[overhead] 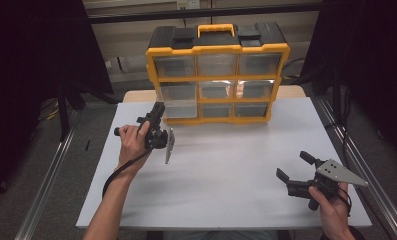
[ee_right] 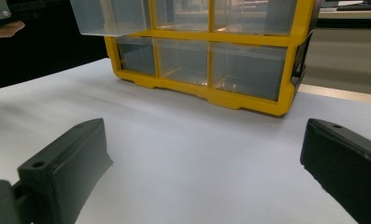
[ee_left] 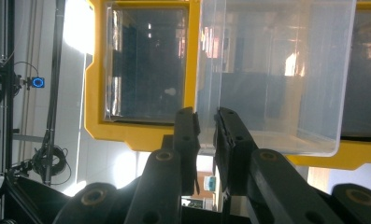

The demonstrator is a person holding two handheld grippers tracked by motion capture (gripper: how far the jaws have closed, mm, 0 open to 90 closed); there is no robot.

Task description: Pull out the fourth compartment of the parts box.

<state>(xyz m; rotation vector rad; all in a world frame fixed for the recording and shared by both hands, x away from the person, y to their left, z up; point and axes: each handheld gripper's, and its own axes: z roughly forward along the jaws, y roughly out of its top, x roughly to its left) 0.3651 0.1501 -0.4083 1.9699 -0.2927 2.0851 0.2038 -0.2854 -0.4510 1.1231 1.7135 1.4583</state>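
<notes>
A yellow-and-black drawer cabinet (overhead: 218, 50) stands at the table's far side. Its left clear drawer (overhead: 182, 106) in the middle row is pulled partly out. My left gripper (overhead: 159, 107), turned on its side, is at that drawer's front left corner. In the left gripper view the jaws (ee_left: 206, 116) stand nearly together, pinching the edge of the clear drawer (ee_left: 276, 70). My right gripper (overhead: 292, 164) rests low at the near right, open with nothing between its jaws. From the right gripper (ee_right: 204, 135) I see the pulled-out drawer (ee_right: 110, 16) overhanging the yellow frame (ee_right: 248, 100).
The white tabletop (overhead: 226, 165) lies bare between the two hands. Metal rails (overhead: 358, 165) run along both sides of the table, and black curtains hang at left and right. The cabinet's other clear drawers sit flush in the frame.
</notes>
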